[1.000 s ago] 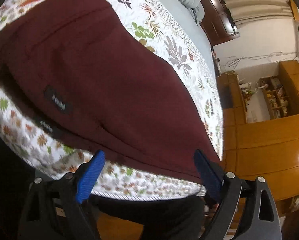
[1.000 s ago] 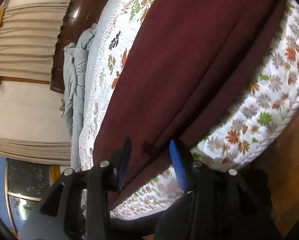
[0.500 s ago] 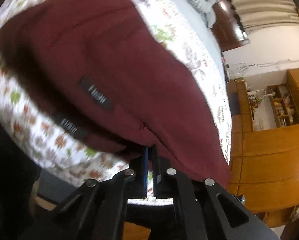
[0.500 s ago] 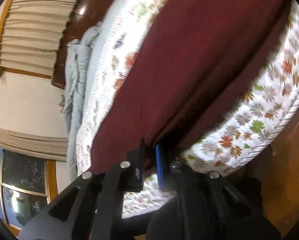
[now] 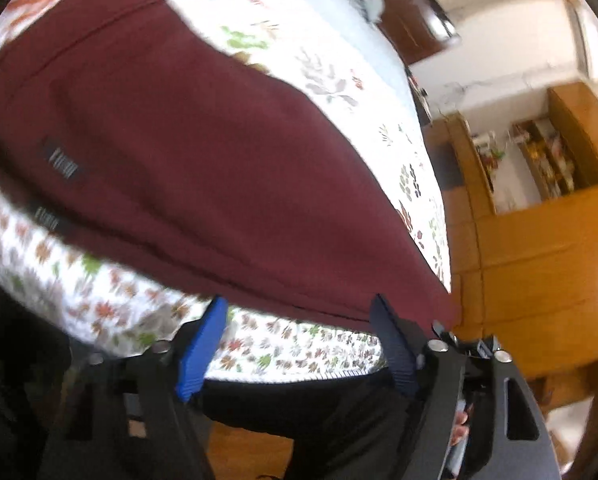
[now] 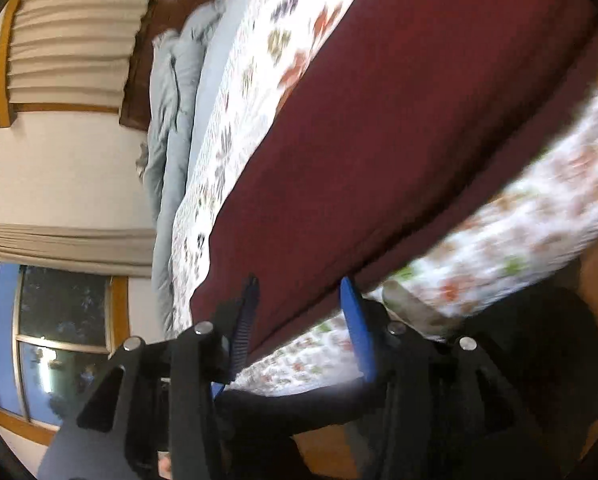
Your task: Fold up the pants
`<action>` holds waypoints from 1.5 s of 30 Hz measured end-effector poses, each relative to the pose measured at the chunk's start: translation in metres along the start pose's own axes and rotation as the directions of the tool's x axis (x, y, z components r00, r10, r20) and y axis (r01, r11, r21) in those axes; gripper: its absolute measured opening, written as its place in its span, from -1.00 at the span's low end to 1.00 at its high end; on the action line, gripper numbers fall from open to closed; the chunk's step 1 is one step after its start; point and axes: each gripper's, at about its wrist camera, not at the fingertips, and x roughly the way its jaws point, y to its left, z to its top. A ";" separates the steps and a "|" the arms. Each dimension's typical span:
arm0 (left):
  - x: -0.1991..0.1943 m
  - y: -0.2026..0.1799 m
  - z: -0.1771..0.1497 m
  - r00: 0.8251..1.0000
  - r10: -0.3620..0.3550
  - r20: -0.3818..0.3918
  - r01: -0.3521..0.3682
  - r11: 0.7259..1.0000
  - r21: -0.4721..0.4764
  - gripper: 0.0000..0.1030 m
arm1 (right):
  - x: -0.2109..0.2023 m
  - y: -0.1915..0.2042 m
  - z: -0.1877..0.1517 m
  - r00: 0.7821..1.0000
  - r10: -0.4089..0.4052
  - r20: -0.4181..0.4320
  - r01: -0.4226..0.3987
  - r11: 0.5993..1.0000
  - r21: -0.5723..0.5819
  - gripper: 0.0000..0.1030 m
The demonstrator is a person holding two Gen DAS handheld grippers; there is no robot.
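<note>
Maroon pants (image 5: 203,152) lie folded lengthwise on a floral bedspread (image 5: 111,304), two dark labels (image 5: 61,162) showing near the left end. My left gripper (image 5: 299,302) sits at the pants' near edge, its jaws opening; the blue pads (image 5: 201,346) stand wide and clear of the cloth. In the right wrist view the pants (image 6: 399,140) run toward the upper right. My right gripper (image 6: 299,284) is at their near end, its jaws opening too. Cloth lies between its fingers, but the pads do not press on it.
A grey duvet (image 6: 171,100) is bunched at the head of the bed against a dark headboard (image 5: 415,20). Wooden cabinets and shelves (image 5: 539,240) stand beyond the bed's far corner. A window (image 6: 59,340) and curtains are on the wall. A person's dark-clad legs (image 5: 319,412) are right below the grippers.
Both grippers stood open a second ago, pinched the pants' near edge half a second ago, and have now let go. The edge lies flat on the bedspread again.
</note>
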 end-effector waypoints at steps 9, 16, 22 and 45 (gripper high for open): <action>0.004 -0.032 0.039 0.979 0.163 0.124 -0.186 0.961 0.206 0.73 | 0.033 0.007 -0.007 0.995 -0.095 0.000 0.095 0.995 0.012 -0.86; 0.014 0.013 0.040 0.960 0.271 0.071 -0.279 0.948 0.154 0.72 | 0.007 0.015 -0.023 0.996 -0.086 0.025 0.087 0.994 -0.070 -0.70; 0.012 0.016 0.038 0.963 0.257 0.079 -0.268 0.940 0.212 0.75 | -0.116 -0.055 0.025 0.931 -0.110 0.348 0.066 0.988 0.136 -0.24; -0.052 0.026 0.073 0.899 0.351 0.262 -0.405 0.895 0.188 0.85 | -0.218 -0.203 0.061 0.726 0.135 0.674 -0.344 0.920 0.186 0.04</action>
